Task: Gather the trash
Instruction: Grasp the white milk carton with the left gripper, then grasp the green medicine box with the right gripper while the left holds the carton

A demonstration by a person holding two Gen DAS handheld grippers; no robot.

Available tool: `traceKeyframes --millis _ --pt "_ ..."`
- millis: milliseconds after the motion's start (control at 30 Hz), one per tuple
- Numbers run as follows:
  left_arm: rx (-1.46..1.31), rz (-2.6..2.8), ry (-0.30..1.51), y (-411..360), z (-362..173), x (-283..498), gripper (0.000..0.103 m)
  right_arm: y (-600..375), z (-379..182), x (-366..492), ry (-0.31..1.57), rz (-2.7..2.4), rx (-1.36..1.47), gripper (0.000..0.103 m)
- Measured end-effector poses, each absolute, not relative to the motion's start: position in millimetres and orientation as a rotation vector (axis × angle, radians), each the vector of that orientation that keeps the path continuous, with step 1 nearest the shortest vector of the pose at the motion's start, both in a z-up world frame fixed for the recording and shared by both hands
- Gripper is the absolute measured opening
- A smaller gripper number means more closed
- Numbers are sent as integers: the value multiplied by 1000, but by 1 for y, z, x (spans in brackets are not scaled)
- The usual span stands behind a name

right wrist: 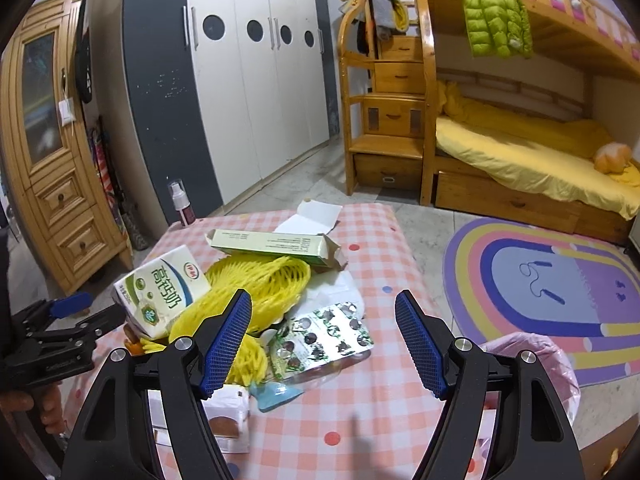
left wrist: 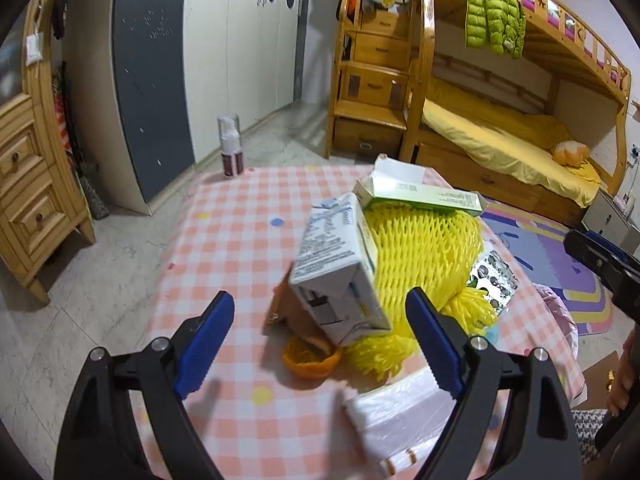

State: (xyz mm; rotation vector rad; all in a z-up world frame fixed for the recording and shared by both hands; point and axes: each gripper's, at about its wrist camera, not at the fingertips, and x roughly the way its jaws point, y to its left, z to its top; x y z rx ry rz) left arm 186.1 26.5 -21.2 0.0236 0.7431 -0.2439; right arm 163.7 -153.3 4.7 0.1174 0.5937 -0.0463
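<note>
- Left wrist view: the left gripper [left wrist: 320, 340] hung spread wide above the checked desk [left wrist: 224, 240], pinching nothing. A milk carton [left wrist: 340, 264] stood tilted between and beyond its fingers, leaning against a yellow foam net [left wrist: 424, 252]. An orange peel [left wrist: 308, 356] lay just under the carton. A long green box [left wrist: 424, 196] rested on top of the net, and a spray bottle [left wrist: 231, 146] stood at the far corner.
- Right wrist view: the right gripper [right wrist: 324, 336] was also spread, empty. A foil pill sheet [right wrist: 324, 336] lay on the desk between its fingers, beside the net. A pink bag [right wrist: 560, 368] sat off the desk's right edge.
</note>
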Motion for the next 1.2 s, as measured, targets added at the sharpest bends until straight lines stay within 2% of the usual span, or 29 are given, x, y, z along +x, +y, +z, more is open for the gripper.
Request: traceKeyframes --millis 167,200,233,433,733,967,1033,1200 --pt "-26 -261 831 19 -35 210 69 -163 -3 163 617 -53 117 70" --pt "-33 -262 846 18 -37 211 59 -165 -5 164 623 -50 120 68" --pt "-39 -258 859 18 -39 212 44 -166 -6 163 626 -50 120 67" --pt "-1 -250 736 20 -17 180 39 -162 -6 162 624 -23 108 64" --pt "23 -253 550 25 13 154 38 -144 -14 168 656 30 67 65" --pt "69 -234 478 18 27 168 38 -139 -11 197 674 46 30 64" --pt "86 -236 466 14 28 175 38 -138 -8 211 670 48 -2 60" --pt "106 -223 461 11 27 205 38 -130 -3 253 670 119 -37 61"
